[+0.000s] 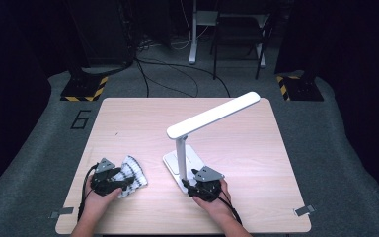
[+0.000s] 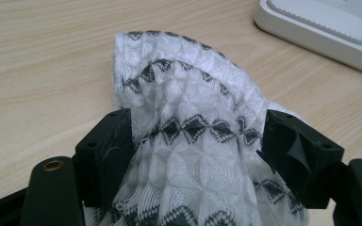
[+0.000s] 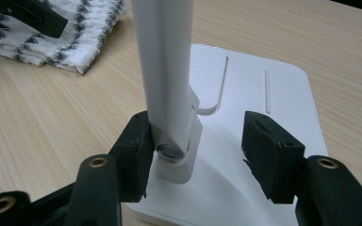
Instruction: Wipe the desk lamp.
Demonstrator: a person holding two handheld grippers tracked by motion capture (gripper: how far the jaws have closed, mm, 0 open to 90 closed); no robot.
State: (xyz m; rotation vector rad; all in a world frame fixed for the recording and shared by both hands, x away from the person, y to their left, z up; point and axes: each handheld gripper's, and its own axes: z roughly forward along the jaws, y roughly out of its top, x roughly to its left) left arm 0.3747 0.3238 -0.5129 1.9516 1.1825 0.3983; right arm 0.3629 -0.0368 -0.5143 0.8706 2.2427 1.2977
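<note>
A white cloth with black diamond bands [image 2: 193, 108] lies bunched on the wooden table, left of centre [image 1: 134, 173]. My left gripper [image 2: 198, 146] straddles its near end, and the fabric bulges up between the wide-spread jaws and brushes both pads. In the high view the left gripper [image 1: 121, 183] lies at the cloth's near edge. A white desk lamp [image 1: 212, 116] stands on its flat base [image 3: 264, 117]. My right gripper [image 3: 195, 150] is open around the foot of the lamp post [image 3: 165, 61]. One pad rests against the hinge and the other stands well apart.
The lamp's long head reaches up and back to the right over the table [image 1: 237, 148]. The lamp base [image 2: 320, 23] sits close to the right of the cloth. The cloth [image 3: 66, 33] and part of the left gripper [image 3: 28, 14] show beyond the post. Stands and cables lie on the floor behind.
</note>
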